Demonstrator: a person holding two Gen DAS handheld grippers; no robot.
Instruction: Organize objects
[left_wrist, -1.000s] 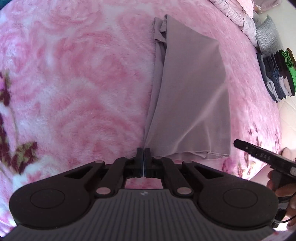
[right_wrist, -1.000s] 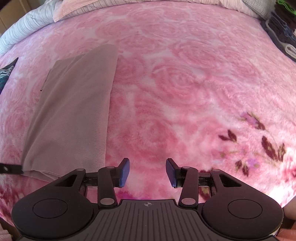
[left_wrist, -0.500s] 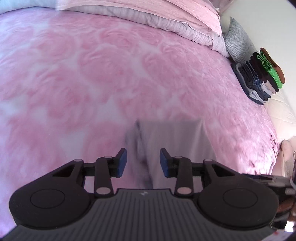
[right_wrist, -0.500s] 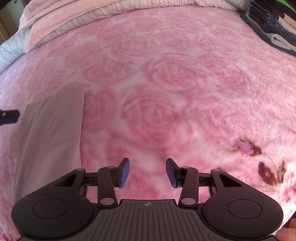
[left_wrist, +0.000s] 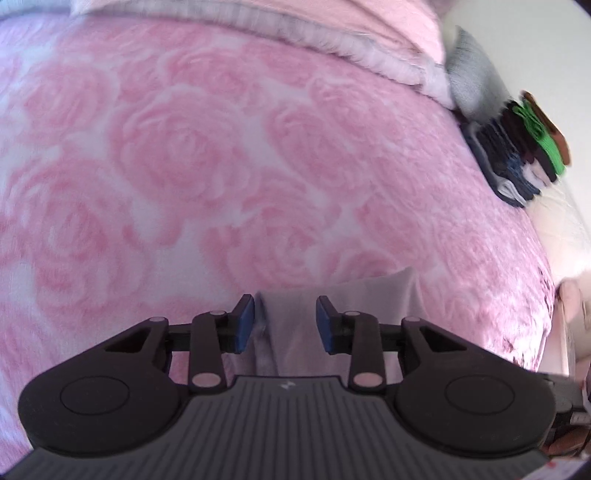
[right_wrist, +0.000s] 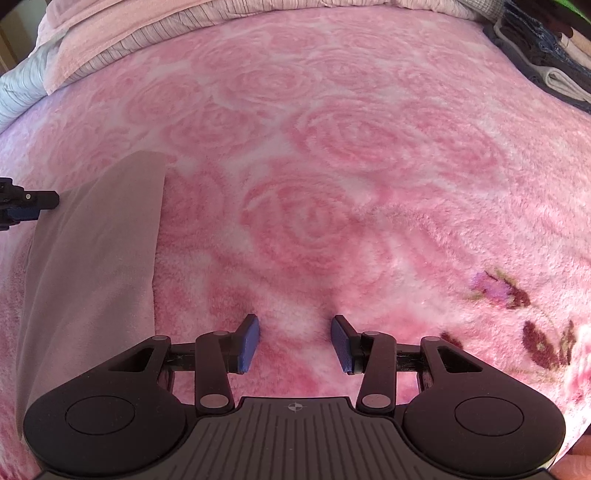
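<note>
Left gripper: your left gripper (left_wrist: 285, 319) hangs over the near part of the bed with its blue-padded fingers (left_wrist: 245, 322) spread apart and nothing between them. Its tip also shows at the left edge of the right wrist view (right_wrist: 26, 205), above the cloth's far left part.

Right gripper: your right gripper (right_wrist: 294, 343) has its fingers (right_wrist: 248, 344) spread wide too, holding nothing, with only blanket in the gap.

Folded cloth: the mauve-grey folded cloth (left_wrist: 354, 295) lies flat on the blanket, right under and just ahead of your left gripper; its far edge shows beyond the fingertips, and a bunched fold runs by the left finger. In the right wrist view the same cloth (right_wrist: 99, 251) stretches as a long strip on the left side, from near to middle distance, just beside your right gripper on its left.

Blanket: a pink rose-patterned fleece blanket (right_wrist: 332, 166) covers the bed; dark red flower prints sit near the right edge.

Stack of clothes: a row of folded clothes (left_wrist: 517, 158), dark blue, black, white and green, stands at the far right edge of the bed, well apart from the cloth.

Bedding: rolled pink and striped grey bedding (left_wrist: 332, 40) lies along the far edge, with a grey pillow (left_wrist: 469, 81) at its right end, blurred.
</note>
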